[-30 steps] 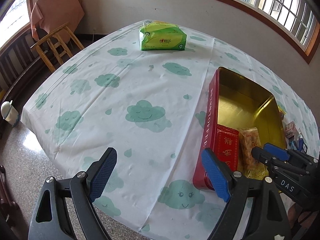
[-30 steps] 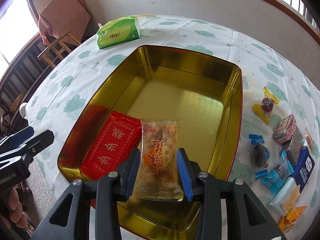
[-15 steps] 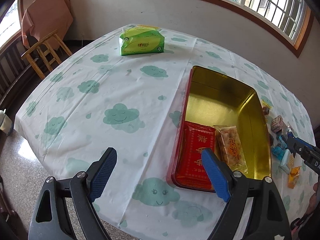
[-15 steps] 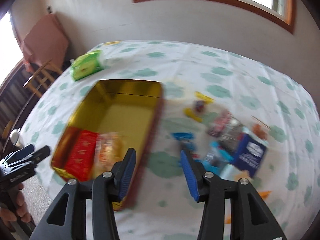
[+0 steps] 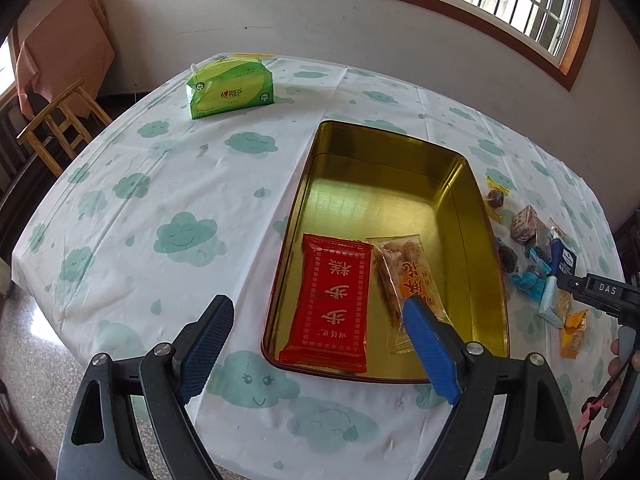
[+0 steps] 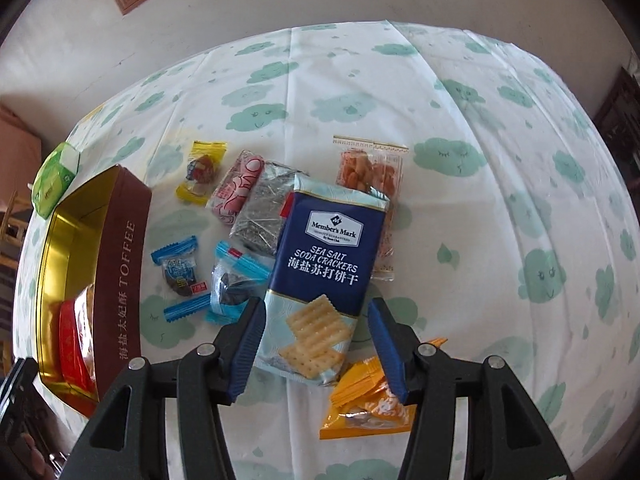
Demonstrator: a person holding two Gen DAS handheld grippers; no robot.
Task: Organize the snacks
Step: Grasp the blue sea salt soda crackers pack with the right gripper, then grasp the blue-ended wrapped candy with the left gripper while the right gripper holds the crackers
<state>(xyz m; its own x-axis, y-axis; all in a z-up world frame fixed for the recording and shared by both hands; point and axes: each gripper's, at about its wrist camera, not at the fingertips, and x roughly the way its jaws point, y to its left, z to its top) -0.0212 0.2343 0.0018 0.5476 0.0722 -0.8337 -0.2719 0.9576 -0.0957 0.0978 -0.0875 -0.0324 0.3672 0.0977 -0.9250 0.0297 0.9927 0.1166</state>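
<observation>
A gold-lined red tin [image 5: 460, 216] [image 6: 124, 256] holds a red snack pack [image 5: 332, 300] and an orange clear-wrapped snack [image 5: 408, 276]. My left gripper [image 5: 316, 344] is open and empty above the tin's near end. My right gripper [image 6: 316, 348] is open, its jaws on either side of the near end of a blue Sea Salt Soda Crackers pack [image 6: 324, 264] that lies on the table. Around the pack lie several small wrapped snacks: a yellow candy [image 6: 202, 172], a pink pack [image 6: 238, 188], a silver pack [image 6: 264, 212] and blue-wrapped candies [image 6: 180, 272].
A green tissue pack [image 5: 230, 88] stands at the table's far side. An orange packet [image 6: 368, 400] lies under my right gripper, and a clear pack of orange snacks [image 6: 370, 170] lies behind the crackers. A wooden chair [image 5: 60, 120] stands left of the table.
My right gripper let go of the orange snack in the tin, swung right and now stands open over the cracker pack. My left gripper drew back and turned toward the tin.
</observation>
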